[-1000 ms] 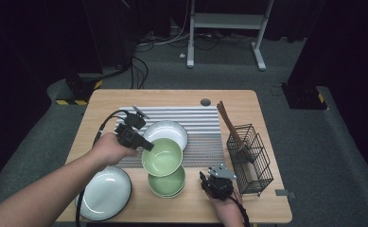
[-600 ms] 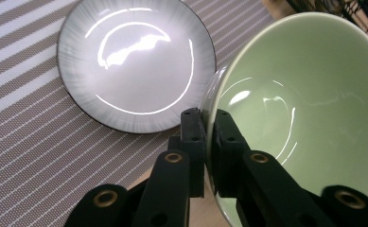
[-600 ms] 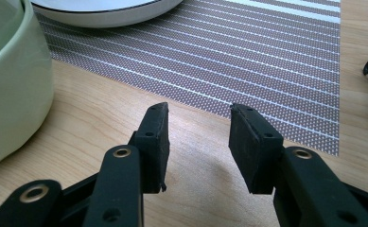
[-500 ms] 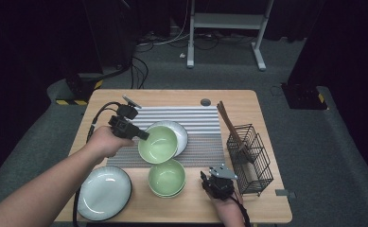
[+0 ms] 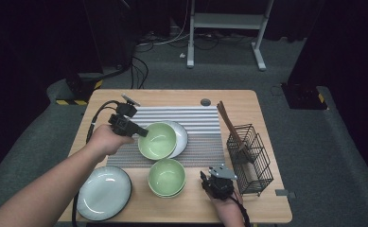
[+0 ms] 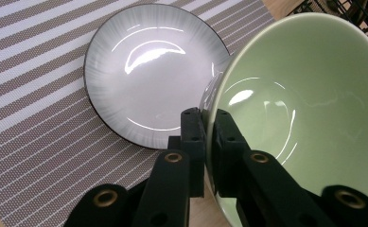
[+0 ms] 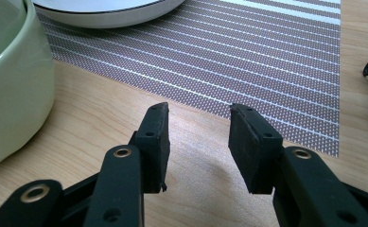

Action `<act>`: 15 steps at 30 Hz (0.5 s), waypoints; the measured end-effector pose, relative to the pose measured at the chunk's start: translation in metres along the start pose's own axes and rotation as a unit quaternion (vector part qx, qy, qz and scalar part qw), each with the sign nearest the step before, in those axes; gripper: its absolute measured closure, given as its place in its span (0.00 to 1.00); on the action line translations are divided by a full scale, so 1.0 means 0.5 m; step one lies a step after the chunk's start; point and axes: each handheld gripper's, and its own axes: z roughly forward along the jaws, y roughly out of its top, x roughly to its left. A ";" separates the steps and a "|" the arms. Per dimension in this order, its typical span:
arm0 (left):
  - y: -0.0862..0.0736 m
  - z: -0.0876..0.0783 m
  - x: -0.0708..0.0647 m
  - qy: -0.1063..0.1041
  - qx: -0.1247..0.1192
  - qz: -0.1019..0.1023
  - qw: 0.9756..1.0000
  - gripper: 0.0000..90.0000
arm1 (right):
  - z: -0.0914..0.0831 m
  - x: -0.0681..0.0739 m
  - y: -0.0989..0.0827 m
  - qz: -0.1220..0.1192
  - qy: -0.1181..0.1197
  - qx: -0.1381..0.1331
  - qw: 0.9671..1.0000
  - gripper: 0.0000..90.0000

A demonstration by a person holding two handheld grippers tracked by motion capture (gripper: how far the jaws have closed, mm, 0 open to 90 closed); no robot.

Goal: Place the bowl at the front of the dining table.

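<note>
- High view: wooden table (image 5: 262, 101) carries a striped placemat (image 5: 198, 118).
- Grey plate (image 5: 180, 135) lies on the placemat; a second grey plate (image 5: 103, 193) sits at the table's near left corner.
- Green bowl (image 5: 159, 140) is tilted above the first plate, its rim clamped by the left gripper (image 5: 141, 133).
- Stacked green bowls (image 5: 167, 178) rest just left of the right gripper (image 5: 209, 182), whose jaws stand partly apart, holding nothing.

Green bowl (image 5: 158, 140) in left gripper (image 5: 141, 132)
</note>
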 end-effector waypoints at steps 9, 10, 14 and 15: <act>0.005 0.012 0.008 0.008 -0.001 -0.003 1.000 0.94 | 0.001 0.002 0.000 -0.002 0.002 0.000 1.000 0.65; 0.005 0.013 0.008 0.009 0.001 -0.003 1.000 0.95 | 0.001 0.002 0.000 -0.002 0.002 0.000 1.000 0.65; 0.006 0.020 0.011 0.013 0.002 -0.004 1.000 0.95 | 0.000 0.002 0.001 -0.002 0.002 -0.001 1.000 0.65; 0.006 0.022 0.011 0.014 0.002 -0.006 1.000 0.94 | 0.001 0.002 0.001 -0.002 0.002 -0.001 1.000 0.65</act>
